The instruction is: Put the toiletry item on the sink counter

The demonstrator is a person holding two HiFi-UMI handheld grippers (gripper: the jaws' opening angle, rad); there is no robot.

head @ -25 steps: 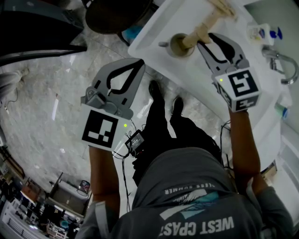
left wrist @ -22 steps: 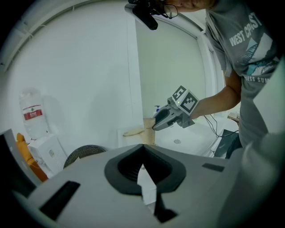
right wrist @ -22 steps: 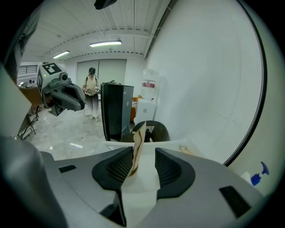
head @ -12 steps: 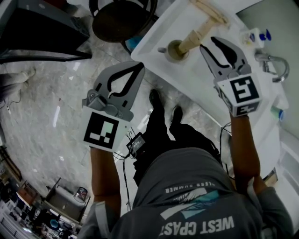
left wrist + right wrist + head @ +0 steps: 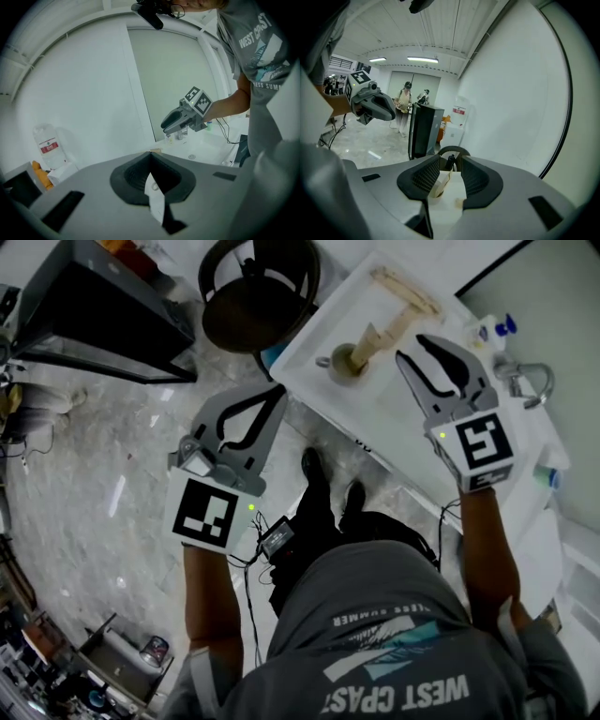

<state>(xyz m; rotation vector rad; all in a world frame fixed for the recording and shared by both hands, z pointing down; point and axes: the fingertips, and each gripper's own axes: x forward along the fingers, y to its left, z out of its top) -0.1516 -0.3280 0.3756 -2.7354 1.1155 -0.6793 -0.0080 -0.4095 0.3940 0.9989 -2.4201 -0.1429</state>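
Two grippers, both empty: the right gripper [image 5: 411,346], jaws apart, has drawn back from the wooden brush [image 5: 361,348], which lies on the white counter [image 5: 375,418]. The left gripper [image 5: 277,390] hangs closed. A tap [image 5: 525,381] and a bottle [image 5: 492,329] stand beyond.

Printed on the grey shirt [image 5: 394,652], behind and below the left gripper [image 5: 278,390] in the head view, upside down: "WEST COAST" in large white capitals, with a smaller "SUMMER" after a word ending "ESS". Partly caught again to the upper right in the left gripper view: "WEST C", "ESS SUMM". Red label on the clear bottle [image 5: 47,145], far left of those jaws: too small to read. Red-and-white sign [image 5: 459,110] on the wall beyond the right gripper [image 5: 449,164]: illegible.
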